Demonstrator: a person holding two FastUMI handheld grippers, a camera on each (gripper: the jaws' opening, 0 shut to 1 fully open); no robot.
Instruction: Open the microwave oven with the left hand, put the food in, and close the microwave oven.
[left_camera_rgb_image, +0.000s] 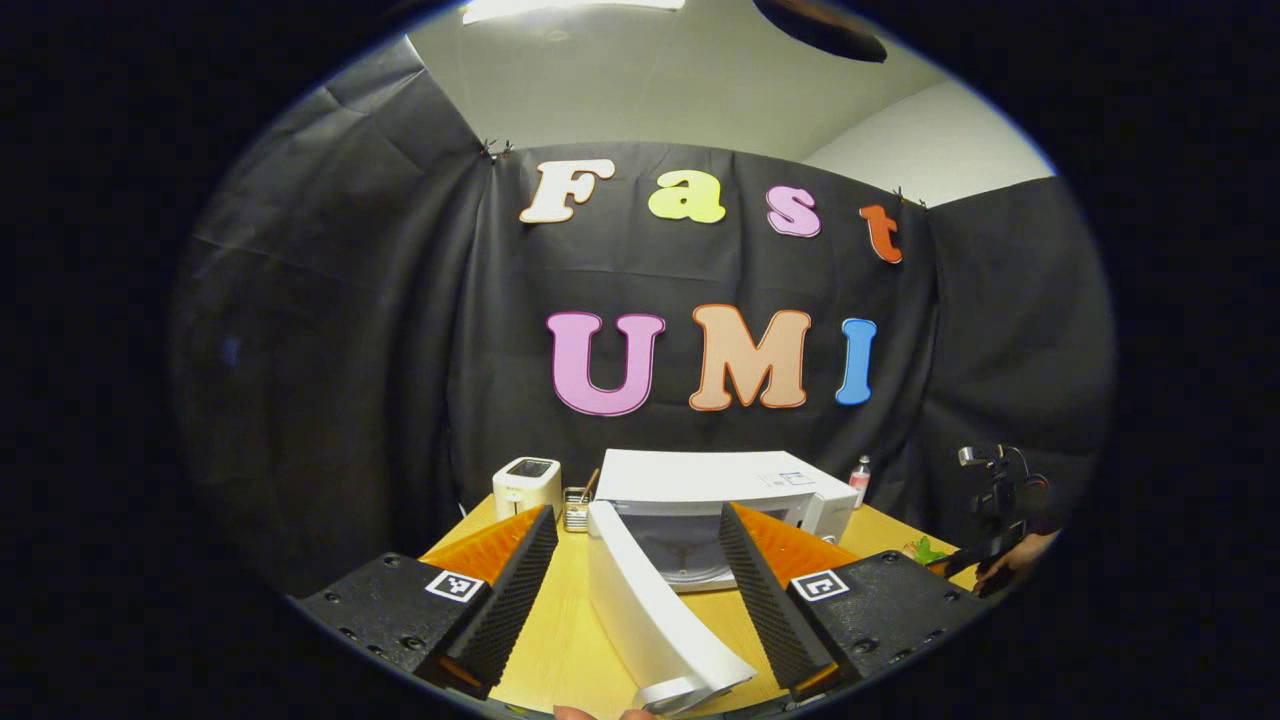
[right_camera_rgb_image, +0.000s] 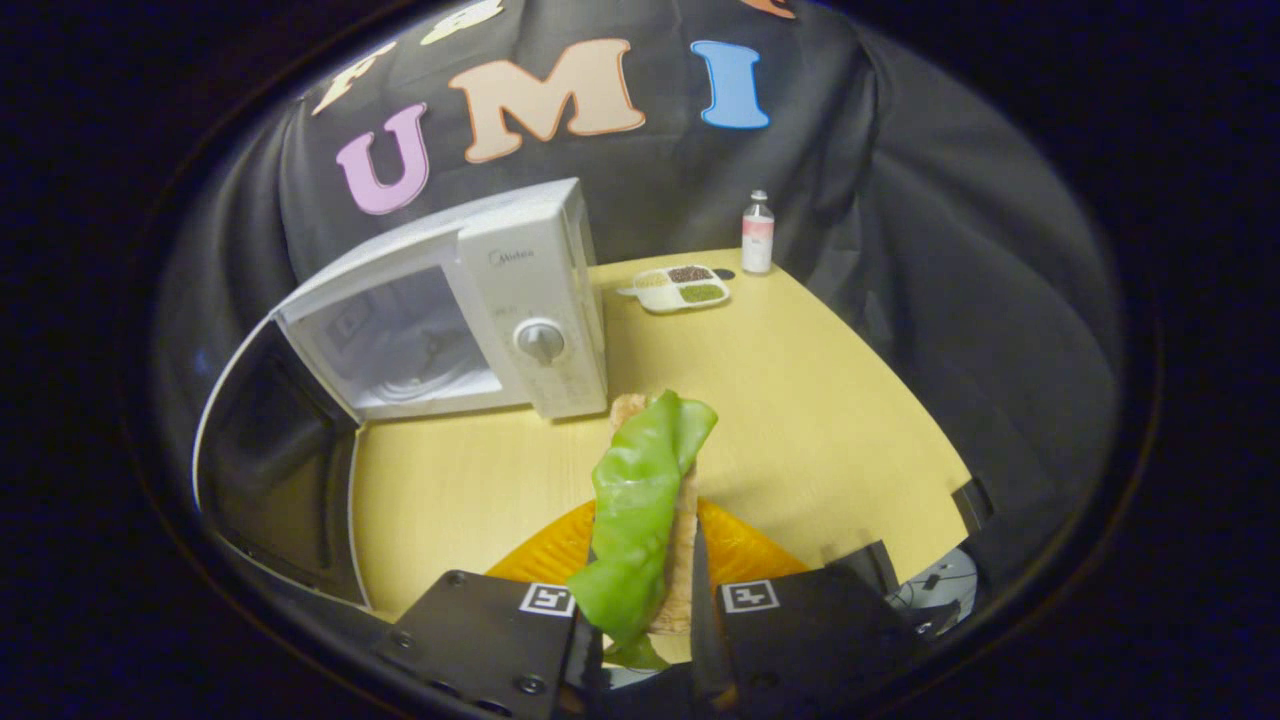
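Wooden table (right_camera_rgb_image: 820, 400) bears one open microwave (right_camera_rgb_image: 450, 300); left gripper (left_camera_rgb_image: 640, 590) jaws spread, right gripper (right_camera_rgb_image: 645, 610) jaws clamp one sandwich (right_camera_rgb_image: 645, 500).

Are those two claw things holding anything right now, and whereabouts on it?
The right gripper pinches a flat sandwich with a green lettuce leaf by its near end. The left gripper is open around the white microwave door, gripping nothing.

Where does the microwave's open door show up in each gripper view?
Left gripper view: the open door juts toward the camera at bottom centre, between the left gripper's spread fingers.
Right gripper view: the door hangs open at far left, left of the cavity.
Shared landmark: the small bottle standing at the microwave's right.
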